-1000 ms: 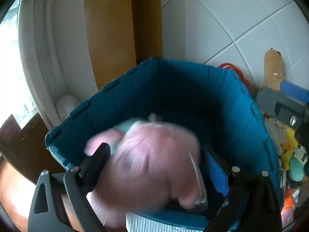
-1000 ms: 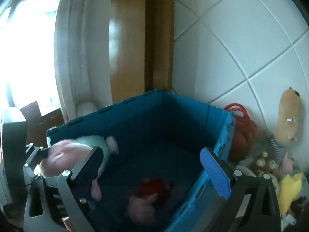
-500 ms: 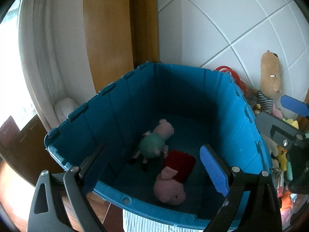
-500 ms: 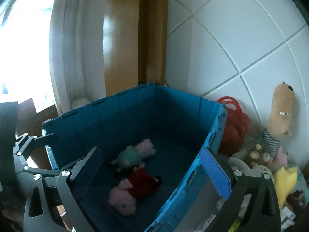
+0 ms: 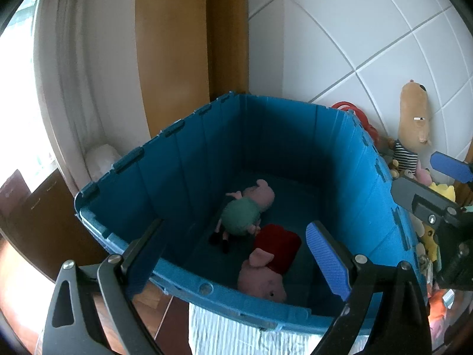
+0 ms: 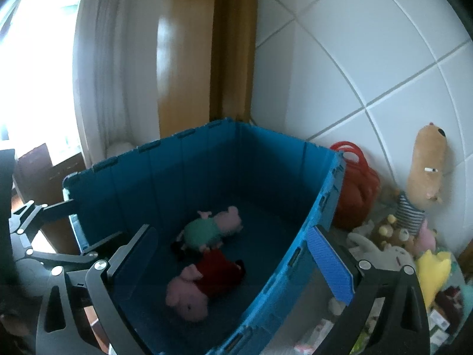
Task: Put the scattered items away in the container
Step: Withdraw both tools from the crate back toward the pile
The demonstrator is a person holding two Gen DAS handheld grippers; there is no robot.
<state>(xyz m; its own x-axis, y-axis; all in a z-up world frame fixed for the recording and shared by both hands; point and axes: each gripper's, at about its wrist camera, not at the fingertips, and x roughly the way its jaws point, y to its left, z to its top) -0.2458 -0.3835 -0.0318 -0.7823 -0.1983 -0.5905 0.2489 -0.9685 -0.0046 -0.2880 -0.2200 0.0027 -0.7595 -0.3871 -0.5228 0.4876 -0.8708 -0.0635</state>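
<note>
Lying in the container: two pig plush toys are seen on the floor of the blue container (image 5: 189,159), close together and about touching.
Green-shirted pig (image 5: 245,210): laid on its side toward the middle of the container floor, head turned to the far right wall, dark feet pointed to the near left wall.
Red-dressed pig (image 5: 269,263): laid nearer the near edge of the container, its pink head close against the near wall, its red dress reaching back toward the green-shirted pig.
Left gripper (image 5: 236,254): held above the near edge of the container, its jaws spread wide with nothing between them; the blue pad on one finger (image 5: 326,261) is seen over the container floor.
Right gripper (image 6: 233,263): held over the near right corner of the container, jaws likewise spread wide and empty; its blue-padded finger (image 6: 331,263) is seen over the right wall.
Scattered items: a heap of plush toys (image 6: 393,245) is left outside the right wall of the container, on the floor against the tiled wall (image 6: 354,59).
Tan plush (image 6: 428,168): propped upright against the tiled wall, above the heap.
Red bag (image 6: 354,183): set just beside the far right corner of the container, outside it.
Yellow plush (image 6: 433,269): seen at the near side of the heap.
</note>
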